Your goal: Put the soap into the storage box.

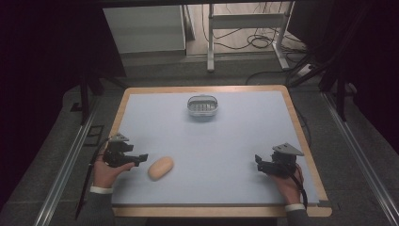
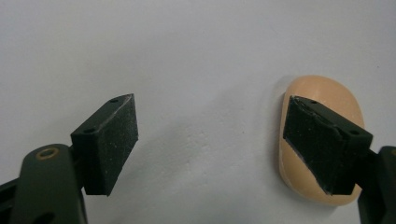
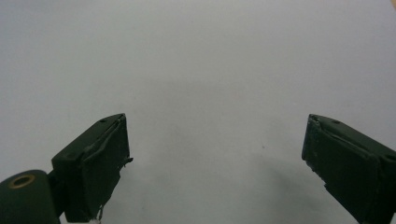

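So the left tool point(image 1: 141, 157), jaws wide and holding nothing, sits lower left of frame with the bread roll point(image 1: 161, 167) just right of it, long axis tilted up-right.

High view: dim overall, room edges left and right fall to near black; the pale blue mat point(image 1: 211, 146) is evenly, softly lit from above, no glare. Image soft and grainy, fine detail lost. Faint shadow beside the tan oval object point(image 1: 161, 168). Both gripper views: flat diffuse light, surface greyish-white; a soft shadow near bottom centre of the right gripper view. Jaw pads reasonably sharp.
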{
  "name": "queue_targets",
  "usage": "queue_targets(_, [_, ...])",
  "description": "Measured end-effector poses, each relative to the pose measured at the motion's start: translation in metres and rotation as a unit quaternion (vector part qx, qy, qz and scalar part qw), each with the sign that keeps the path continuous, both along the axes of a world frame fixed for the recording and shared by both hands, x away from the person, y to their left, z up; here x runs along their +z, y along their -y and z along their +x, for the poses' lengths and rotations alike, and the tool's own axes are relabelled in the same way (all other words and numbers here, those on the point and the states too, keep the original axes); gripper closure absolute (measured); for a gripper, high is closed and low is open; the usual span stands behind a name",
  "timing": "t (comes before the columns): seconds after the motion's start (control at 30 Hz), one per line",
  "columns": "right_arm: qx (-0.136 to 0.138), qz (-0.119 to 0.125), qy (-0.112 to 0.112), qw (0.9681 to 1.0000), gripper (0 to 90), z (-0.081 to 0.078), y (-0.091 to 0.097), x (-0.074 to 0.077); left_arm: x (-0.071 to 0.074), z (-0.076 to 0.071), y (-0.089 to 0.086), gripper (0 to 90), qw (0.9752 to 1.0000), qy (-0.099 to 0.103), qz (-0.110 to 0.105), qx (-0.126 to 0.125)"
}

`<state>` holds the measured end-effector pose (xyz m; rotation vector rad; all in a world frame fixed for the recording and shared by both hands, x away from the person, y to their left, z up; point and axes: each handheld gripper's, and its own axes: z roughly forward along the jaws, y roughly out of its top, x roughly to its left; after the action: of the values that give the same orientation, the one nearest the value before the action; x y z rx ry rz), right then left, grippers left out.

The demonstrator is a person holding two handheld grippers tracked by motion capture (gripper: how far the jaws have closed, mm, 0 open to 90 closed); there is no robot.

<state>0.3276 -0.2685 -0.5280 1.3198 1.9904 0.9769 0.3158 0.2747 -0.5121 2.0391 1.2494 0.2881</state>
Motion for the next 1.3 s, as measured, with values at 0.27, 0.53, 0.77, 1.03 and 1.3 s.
queue_targets(0.27, [0.007,0.012,-0.013,0.9998,8.4,0.002,0.002,-0.001,-0.002,-0.002,0.000,18.8,1.0000,-0.002,0.009,-0.002])
queue_targets(0.53, [0.005,0.021,-0.003,0.9998,11.7,0.000,0.004,0.000,0.000,-0.002,-0.003,18.9,1.0000,0.003,0.003,0.001])
queue_targets(0.77, [0.002,0.031,0.007,0.9995,13.1,-0.002,0.006,0.000,-0.001,0.000,-0.004,17.8,1.0000,0.004,0.003,0.008])
queue_targets(1.03, [-0.001,0.032,0.009,0.9994,13.6,-0.002,0.006,0.000,0.000,0.000,-0.003,17.8,1.0000,0.002,0.006,0.002])
queue_targets(1.3, [-0.003,0.029,0.010,0.9995,14.3,-0.002,0.006,0.000,0.008,-0.002,-0.002,18.0,1.0000,0.003,0.005,-0.005])
